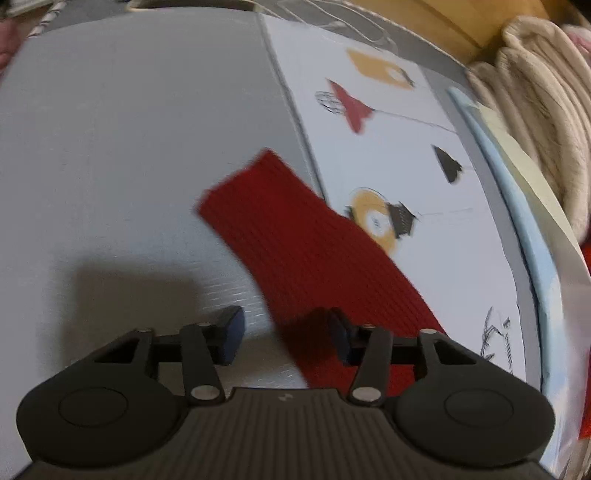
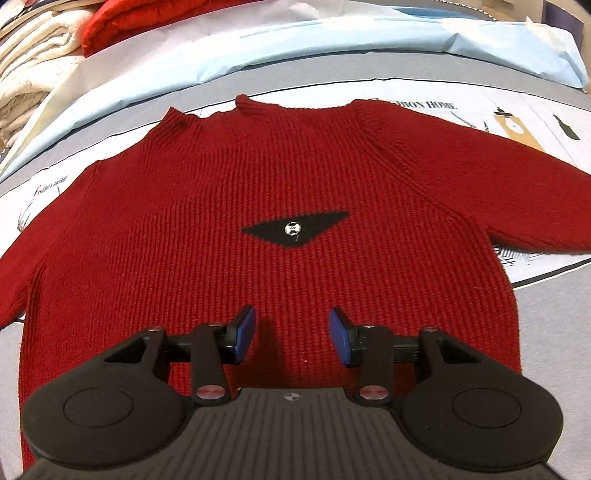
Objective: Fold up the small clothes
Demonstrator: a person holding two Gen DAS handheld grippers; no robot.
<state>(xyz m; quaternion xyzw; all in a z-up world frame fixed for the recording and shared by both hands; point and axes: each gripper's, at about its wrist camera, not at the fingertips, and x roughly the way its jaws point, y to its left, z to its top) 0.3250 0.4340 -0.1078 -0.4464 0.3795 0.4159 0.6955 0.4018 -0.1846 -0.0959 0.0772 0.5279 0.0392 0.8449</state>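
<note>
A small red knitted sweater lies flat on the printed cloth, front up, with a black triangular patch and a silver button at the chest. Both sleeves are spread out to the sides. My right gripper is open and empty, hovering over the sweater's lower body. In the left wrist view one red sleeve runs diagonally across the grey surface. My left gripper is open, with its right finger over the sleeve and its left finger over bare grey surface.
A white printed cloth with a grey border covers the surface. Folded cream knitwear is stacked at the right; it also shows in the right wrist view beside a red garment. A light blue sheet lies behind the sweater.
</note>
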